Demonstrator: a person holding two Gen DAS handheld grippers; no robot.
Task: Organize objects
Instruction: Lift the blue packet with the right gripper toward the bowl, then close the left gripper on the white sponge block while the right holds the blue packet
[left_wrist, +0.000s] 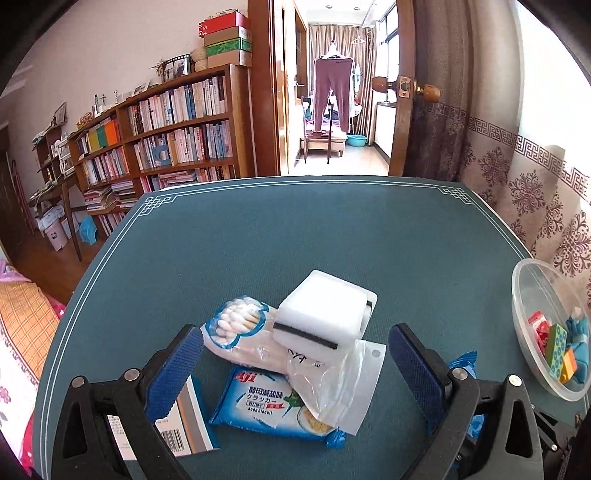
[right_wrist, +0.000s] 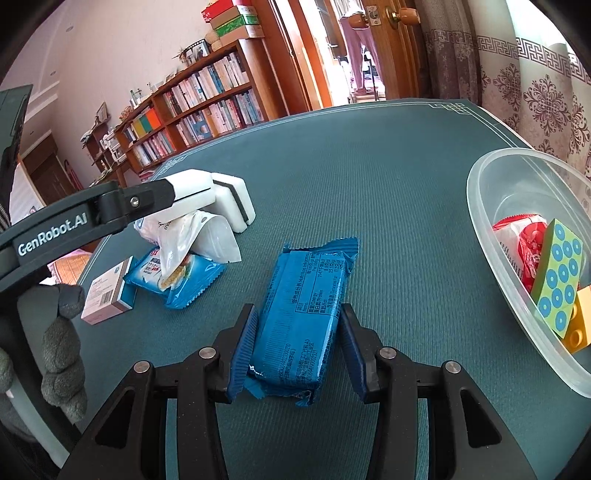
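Note:
My right gripper (right_wrist: 298, 310) is shut on a dark blue snack packet (right_wrist: 306, 280), its pads pressing the packet's long sides low over the green table mat (right_wrist: 388, 184). My left gripper (left_wrist: 295, 332) is open and empty above a small pile. The pile holds a white sponge block (left_wrist: 325, 314), a bag of cotton swabs (left_wrist: 236, 321), a light blue cracker packet (left_wrist: 266, 406) and a clear plastic bag (left_wrist: 332, 384). A small barcoded box (left_wrist: 188, 424) lies under the left finger. The clear bowl (right_wrist: 491, 206) at the right holds a red packet and toy blocks.
In the right wrist view the left gripper's black body (right_wrist: 74, 221) and a grey-gloved hand (right_wrist: 62, 332) fill the left side. The table's far edge (left_wrist: 295, 179) faces a doorway, with a bookcase (left_wrist: 166, 129) to the left and a curtain (left_wrist: 535, 184) to the right.

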